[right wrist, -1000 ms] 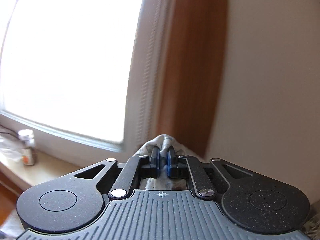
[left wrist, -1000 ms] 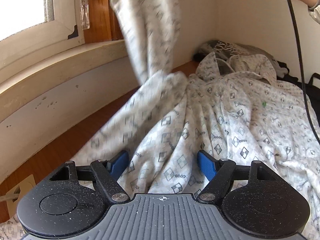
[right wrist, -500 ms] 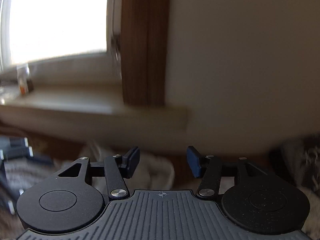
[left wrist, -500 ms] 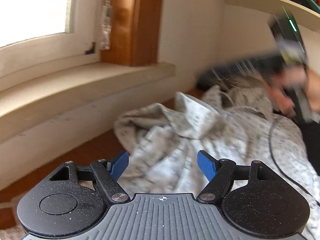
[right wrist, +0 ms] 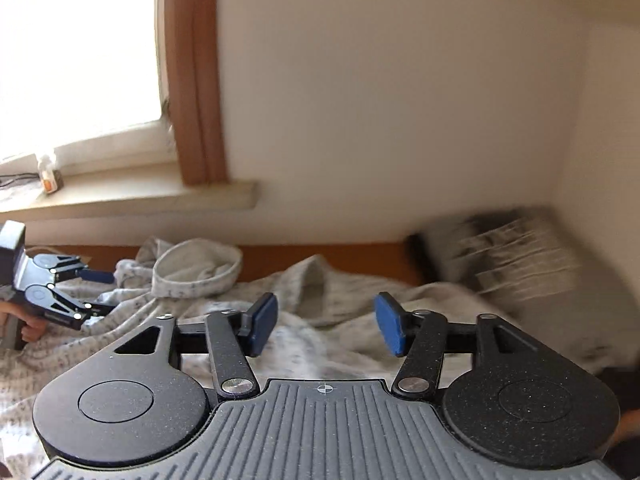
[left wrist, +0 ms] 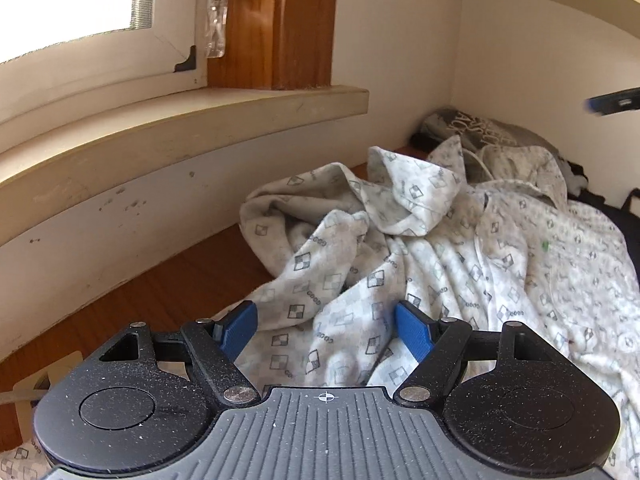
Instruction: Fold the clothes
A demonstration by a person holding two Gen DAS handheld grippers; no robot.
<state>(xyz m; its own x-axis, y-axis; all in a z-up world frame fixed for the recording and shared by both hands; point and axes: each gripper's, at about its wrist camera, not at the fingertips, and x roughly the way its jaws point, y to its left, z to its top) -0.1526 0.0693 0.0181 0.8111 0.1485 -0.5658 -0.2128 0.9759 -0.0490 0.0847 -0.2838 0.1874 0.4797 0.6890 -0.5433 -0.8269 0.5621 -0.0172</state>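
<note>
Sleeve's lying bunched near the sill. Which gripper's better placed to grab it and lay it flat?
Left, probably. The left gripper is open directly over the patterned garment, with the bunched sleeve just ahead. The right gripper, jaws just opened with nothing between them, sits over the garment's far end.
</note>
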